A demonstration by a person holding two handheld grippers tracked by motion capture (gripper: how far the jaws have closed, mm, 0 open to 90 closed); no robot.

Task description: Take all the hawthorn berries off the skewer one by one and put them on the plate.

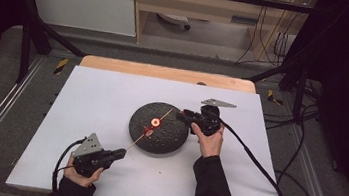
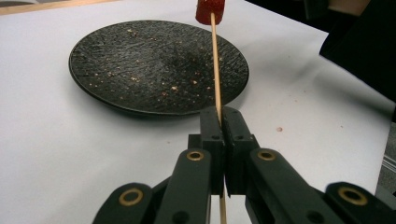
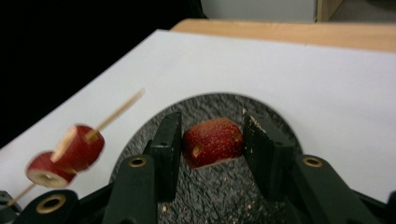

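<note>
Red sausage slice [image 3: 212, 142] pinched between right gripper [image 3: 212, 140] fingers, above black plate [image 2: 140, 74]. Beside it, wooden skewer [image 2: 215, 70] carrying two more slices [image 3: 65, 156], clamped in closed left gripper [image 2: 222, 126] fingers. Beneath, white table [image 1: 102, 99].

No words, nos. or labels to read anywhere. Yellow-black warning stripes sit on the floor far left [image 1: 61, 65] and far right [image 1: 272, 96] of the table, but they carry no letters.
</note>
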